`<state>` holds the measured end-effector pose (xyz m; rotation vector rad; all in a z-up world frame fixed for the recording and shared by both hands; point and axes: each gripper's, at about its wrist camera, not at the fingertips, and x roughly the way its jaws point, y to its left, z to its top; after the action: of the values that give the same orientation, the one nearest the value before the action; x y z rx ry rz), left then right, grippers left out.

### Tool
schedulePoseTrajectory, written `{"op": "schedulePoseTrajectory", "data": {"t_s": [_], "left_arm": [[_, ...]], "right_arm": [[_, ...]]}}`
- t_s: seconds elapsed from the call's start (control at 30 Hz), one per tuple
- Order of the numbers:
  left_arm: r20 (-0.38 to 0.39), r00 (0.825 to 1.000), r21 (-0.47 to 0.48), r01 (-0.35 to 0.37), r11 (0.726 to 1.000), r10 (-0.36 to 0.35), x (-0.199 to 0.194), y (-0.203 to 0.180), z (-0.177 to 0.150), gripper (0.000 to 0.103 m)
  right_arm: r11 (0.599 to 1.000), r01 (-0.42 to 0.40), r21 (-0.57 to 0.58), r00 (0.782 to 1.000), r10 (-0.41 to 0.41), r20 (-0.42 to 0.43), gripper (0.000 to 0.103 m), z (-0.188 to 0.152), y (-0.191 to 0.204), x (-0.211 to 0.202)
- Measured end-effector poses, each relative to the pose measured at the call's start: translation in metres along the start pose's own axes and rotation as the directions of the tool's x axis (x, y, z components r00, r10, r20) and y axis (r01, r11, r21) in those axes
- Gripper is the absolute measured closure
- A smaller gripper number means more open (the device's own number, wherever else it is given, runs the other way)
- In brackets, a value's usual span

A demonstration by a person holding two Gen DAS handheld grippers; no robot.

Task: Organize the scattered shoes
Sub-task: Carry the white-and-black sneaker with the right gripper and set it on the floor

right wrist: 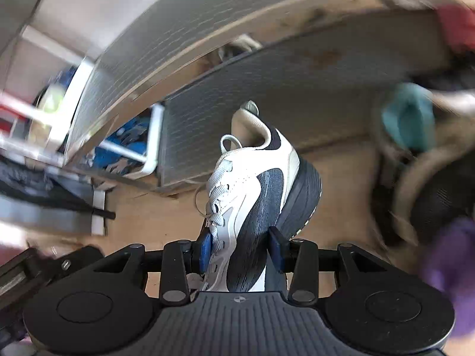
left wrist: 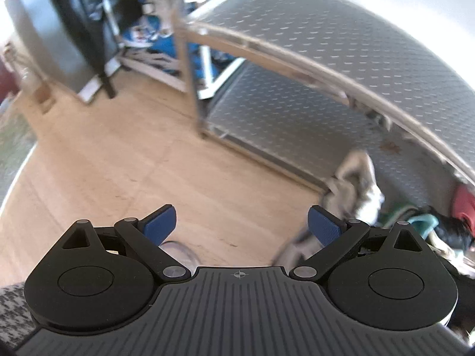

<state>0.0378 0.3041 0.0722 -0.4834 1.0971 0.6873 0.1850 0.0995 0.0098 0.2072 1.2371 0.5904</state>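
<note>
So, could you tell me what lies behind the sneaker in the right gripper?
Behind the sneaker, clamped in the right gripper, are the wooden floor and the rack's lower shelf; the strip directly behind it is hidden.

Matt plastic, leather-look and mesh shoe, embossed metal shelves, pale wood floor

The right gripper (right wrist: 241, 247) is matt black plastic with ribbed blue pads (right wrist: 205, 250); the sneaker (right wrist: 252, 184) at frame centre pairs smooth white leather-look panels with dark knit mesh, woven laces and a ridged rubbery sole. The shelf rack (left wrist: 311, 29), upper right in the left wrist view, shows dull grey embossed metal sheets. The floor (left wrist: 112, 160) is pale, matt wood-grain board. A beige cloth (left wrist: 356, 178) looks soft and crumpled.
</note>
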Motion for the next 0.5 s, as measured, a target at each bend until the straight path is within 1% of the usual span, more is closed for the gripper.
{"op": "schedulePoseTrajectory", "data": {"t_s": [0.03, 0.07, 0.13, 0.2, 0.3, 0.37, 0.4, 0.47, 0.5], "left_arm": [[-0.015, 1.0, -0.011, -0.004, 1.0, 0.004, 0.005, 0.004, 0.0, 0.005], [-0.021, 1.0, -0.017, -0.006, 1.0, 0.005, 0.008, 0.006, 0.0, 0.005], [-0.025, 1.0, -0.008, -0.011, 1.0, 0.011, 0.013, 0.006, -0.002, 0.005], [-0.029, 0.999, 0.022, -0.016, 1.0, 0.017, 0.019, 0.003, -0.004, 0.005], [-0.058, 0.998, 0.057, -0.007, 0.998, 0.01, 0.035, -0.001, -0.012, 0.005], [-0.096, 0.995, 0.084, 0.026, 0.996, -0.018, 0.048, -0.005, -0.017, 0.007], [-0.118, 0.992, 0.098, 0.045, 0.994, -0.033, 0.053, -0.009, -0.02, 0.01], [-0.184, 0.981, 0.139, 0.093, 0.986, -0.067, 0.069, -0.021, -0.03, 0.012], [-0.217, 0.973, 0.162, 0.118, 0.98, -0.082, 0.078, -0.029, -0.035, 0.013]], "right_arm": [[1.0, 0.003, -0.021, 0.999, -0.004, -0.046, 0.057, 0.001, 0.005, 0.019], [0.999, 0.035, -0.01, 0.995, -0.035, -0.095, 0.054, -0.003, 0.008, 0.033], [0.999, 0.044, 0.011, 0.993, -0.042, -0.109, 0.05, -0.007, -0.005, 0.038], [0.999, 0.049, 0.014, 0.991, -0.047, -0.125, 0.049, -0.014, -0.014, 0.034], [0.998, 0.052, -0.028, 0.986, -0.056, -0.155, 0.049, -0.021, -0.031, 0.011], [0.997, 0.069, -0.045, 0.982, -0.076, -0.173, 0.048, -0.027, -0.049, -0.016], [0.996, 0.071, -0.047, 0.981, -0.078, -0.175, 0.047, -0.029, -0.051, -0.019], [0.996, 0.069, -0.055, 0.982, -0.078, -0.174, 0.04, -0.036, -0.067, -0.044], [0.996, 0.069, -0.059, 0.982, -0.078, -0.169, 0.038, -0.039, -0.069, -0.049]]}}
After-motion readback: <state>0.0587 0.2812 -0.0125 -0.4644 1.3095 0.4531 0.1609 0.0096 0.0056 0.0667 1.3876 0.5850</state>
